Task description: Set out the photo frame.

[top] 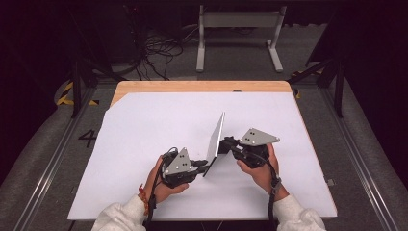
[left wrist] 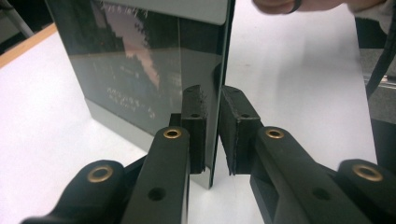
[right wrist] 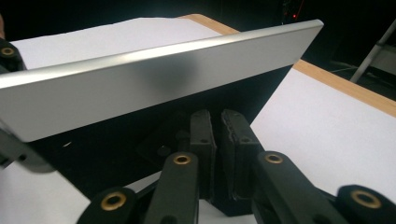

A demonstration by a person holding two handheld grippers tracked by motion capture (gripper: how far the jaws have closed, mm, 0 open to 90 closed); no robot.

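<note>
A thin tablet [top: 217,134] with a silver back stands tilted on its edge on the white table cover [top: 144,125]. My left gripper [top: 206,166] is at its near lower corner. In the left gripper view the jaws [left wrist: 212,135] are shut on the tablet's edge [left wrist: 154,70], one pad on the glossy dark screen and one on the back. My right gripper [top: 225,143] is at the tablet's back. In the right gripper view its jaws [right wrist: 218,149] are almost together beneath the silver back [right wrist: 154,79], against a black flap [right wrist: 116,154]. I cannot tell whether the pads press on the flap.
The table's wooden far edge [top: 202,86] borders the white cover. Beyond it on the floor are a white metal frame [top: 238,19] and loose cables [top: 159,53]. Fingers of the other hand [left wrist: 299,4] are at the top of the left gripper view.
</note>
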